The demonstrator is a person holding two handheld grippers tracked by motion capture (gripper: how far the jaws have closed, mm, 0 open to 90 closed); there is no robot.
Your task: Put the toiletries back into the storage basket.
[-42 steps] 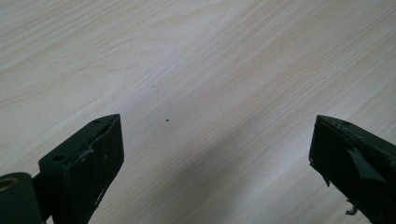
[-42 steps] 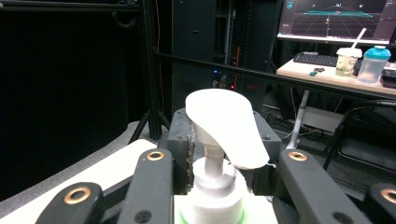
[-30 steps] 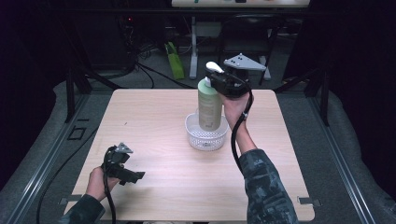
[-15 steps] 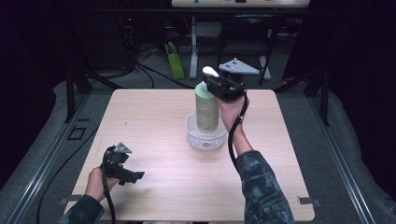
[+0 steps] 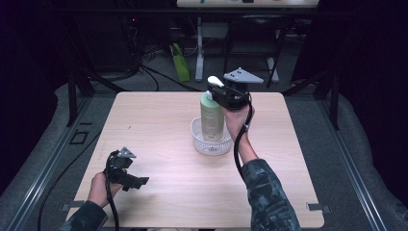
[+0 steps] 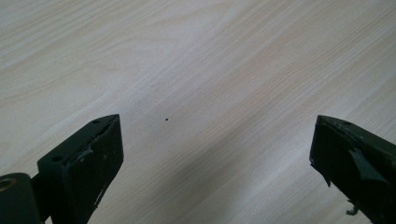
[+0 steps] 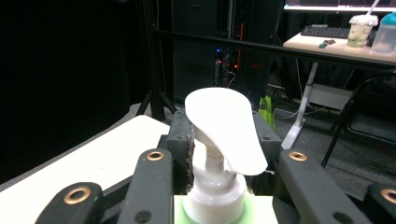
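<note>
My right gripper [image 5: 222, 95] was clamped on the neck of the green pump bottle [image 5: 211, 117], whose base seemed to sit inside the white basket [image 5: 210, 145] below it. My left gripper [image 5: 129, 177] lay well apart, jaws spread over bare table [image 6: 210, 70].

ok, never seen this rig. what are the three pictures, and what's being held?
No robot here: a person holds a two-jaw gripper in each hand at a wooden table. The high view looks down from above. Each of the other two views comes from a camera riding on a gripper, looking along its black jaws. The right gripper is clamped on the neck of a green pump bottle, whose base sits in a white mesh basket; its own view shows the white pump head. The left gripper is open and empty, low over bare wood.
</note>
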